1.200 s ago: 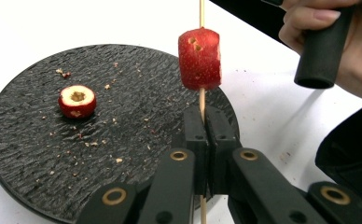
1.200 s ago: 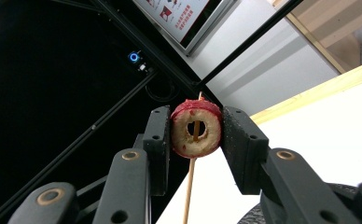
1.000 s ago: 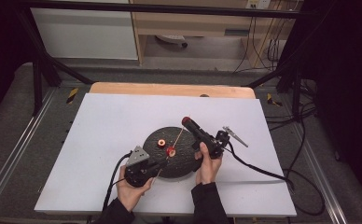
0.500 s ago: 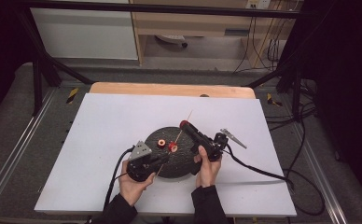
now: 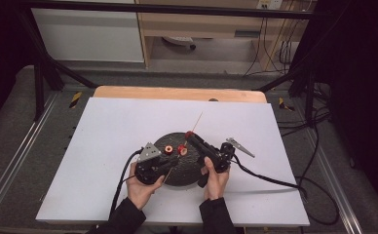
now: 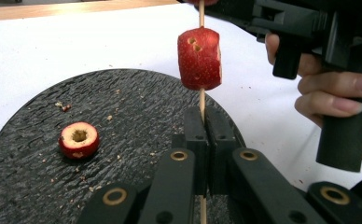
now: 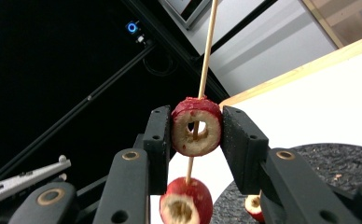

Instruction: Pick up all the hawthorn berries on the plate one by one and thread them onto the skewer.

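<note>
On the left of the dark round board (image 5: 177, 161), the left gripper (image 6: 202, 135) has its jaws pinched tight on the lower part of a thin wooden skewer (image 6: 201, 100), holding it upright; compared with a second ago this hand has crept in from the counter (image 5: 104, 131) toward the board's edge. One cored red fruit ring (image 6: 79, 139) lies loose on the board, waiting. Further along, a threaded fruit piece (image 6: 199, 58) sits on the skewer above the left jaws. On the right, the right gripper (image 7: 197, 133) is clamped on a second cored ring (image 7: 196, 127) with the skewer running through its hole (the stick's tip pokes well beyond). Both hands have drawn closer together, which suggests this ring is being slid down toward the first; the loose one probably comes next.
</note>
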`<state>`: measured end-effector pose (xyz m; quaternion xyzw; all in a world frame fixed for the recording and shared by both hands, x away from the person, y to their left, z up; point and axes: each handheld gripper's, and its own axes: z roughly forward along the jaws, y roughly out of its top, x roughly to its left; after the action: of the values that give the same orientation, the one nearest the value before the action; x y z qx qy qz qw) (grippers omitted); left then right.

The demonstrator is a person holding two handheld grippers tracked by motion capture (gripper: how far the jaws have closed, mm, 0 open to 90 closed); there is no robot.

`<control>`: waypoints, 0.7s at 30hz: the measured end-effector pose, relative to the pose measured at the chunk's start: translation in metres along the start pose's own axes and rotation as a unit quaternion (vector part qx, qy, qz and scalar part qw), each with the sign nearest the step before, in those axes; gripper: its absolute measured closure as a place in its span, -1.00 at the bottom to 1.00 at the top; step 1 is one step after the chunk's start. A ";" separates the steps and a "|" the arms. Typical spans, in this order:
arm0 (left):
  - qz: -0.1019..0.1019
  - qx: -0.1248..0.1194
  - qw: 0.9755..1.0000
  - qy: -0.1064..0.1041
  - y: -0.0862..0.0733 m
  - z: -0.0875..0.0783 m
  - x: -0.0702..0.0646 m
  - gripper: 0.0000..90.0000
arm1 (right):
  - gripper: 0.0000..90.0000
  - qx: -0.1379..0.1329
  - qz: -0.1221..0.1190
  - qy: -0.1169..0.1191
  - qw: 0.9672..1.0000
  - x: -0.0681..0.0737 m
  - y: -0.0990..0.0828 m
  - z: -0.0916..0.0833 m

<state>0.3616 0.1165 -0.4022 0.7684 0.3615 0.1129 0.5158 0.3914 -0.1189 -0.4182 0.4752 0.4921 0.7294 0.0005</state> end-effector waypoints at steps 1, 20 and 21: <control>0.001 0.000 1.000 -0.001 0.000 0.000 0.000 0.97 | 0.42 0.002 -0.001 0.000 1.000 0.000 -0.001 0.000; 0.023 0.006 1.000 -0.001 -0.007 -0.015 0.010 0.97 | -0.09 0.048 -0.046 -0.030 0.997 0.001 0.006 -0.005; 0.022 0.008 1.000 0.000 -0.008 -0.018 0.012 0.97 | -0.17 0.051 -0.058 -0.033 0.996 -0.001 0.008 -0.006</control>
<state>0.3572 0.1387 -0.4037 0.7804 0.3449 0.1214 0.5072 0.3913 -0.1274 -0.4136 0.4690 0.5556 0.6856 0.0351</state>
